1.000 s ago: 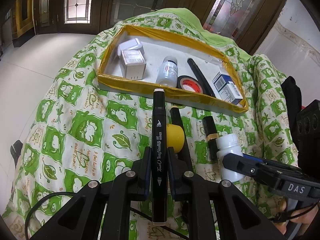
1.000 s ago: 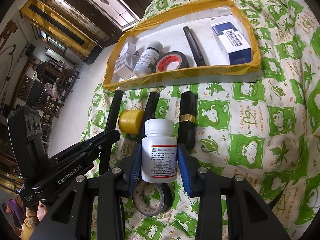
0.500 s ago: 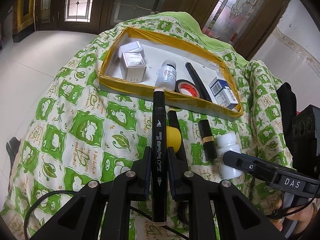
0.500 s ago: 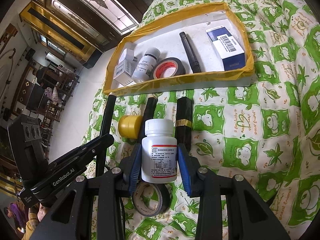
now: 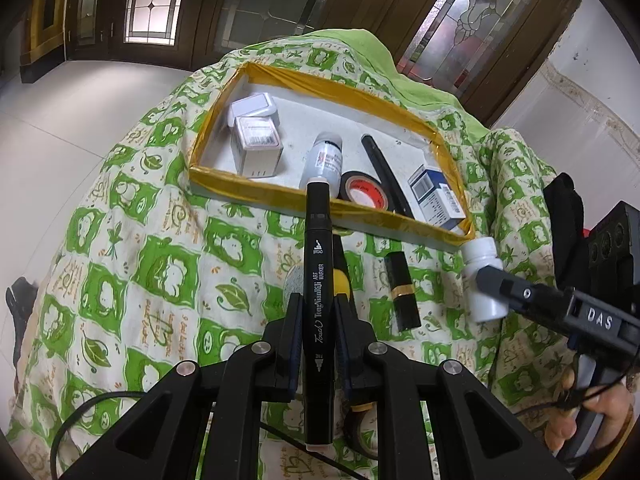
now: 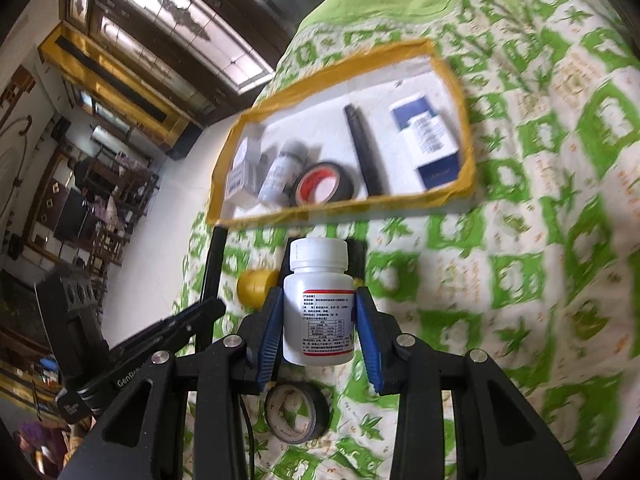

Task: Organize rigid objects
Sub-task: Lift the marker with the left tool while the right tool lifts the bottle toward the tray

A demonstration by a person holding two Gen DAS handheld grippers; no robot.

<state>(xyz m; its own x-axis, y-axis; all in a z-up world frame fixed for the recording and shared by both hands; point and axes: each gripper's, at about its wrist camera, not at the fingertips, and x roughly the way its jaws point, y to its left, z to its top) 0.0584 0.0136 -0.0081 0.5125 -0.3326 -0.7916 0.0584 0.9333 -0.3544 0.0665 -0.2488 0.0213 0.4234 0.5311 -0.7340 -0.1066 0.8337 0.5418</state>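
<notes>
My left gripper (image 5: 317, 312) is shut on a black art marker (image 5: 318, 264) that points toward the tray. My right gripper (image 6: 318, 320) is shut on a white pill bottle (image 6: 318, 304) with a red-striped label, held above the cloth; the bottle also shows in the left wrist view (image 5: 482, 276). The yellow-taped tray (image 5: 256, 190) (image 6: 456, 196) lies ahead on the green patterned cloth. It holds white boxes (image 5: 256, 140), a small bottle (image 5: 326, 156), a red-cored tape roll (image 5: 364, 194), a black pen (image 5: 384, 172) and a blue-white box (image 5: 436, 196).
On the cloth before the tray lie a yellow cap (image 6: 256, 284), a black lipstick tube (image 5: 402, 292), another black pen (image 5: 340, 252) and a black tape roll (image 6: 298, 412). A white tiled floor (image 5: 60, 128) drops off to the left. Wooden glass doors stand behind.
Both grippers have lifted with their objects and pulled back, so the tray looks smaller. The right gripper has carried the white bottle up and to the right; its view is blurred by motion.
</notes>
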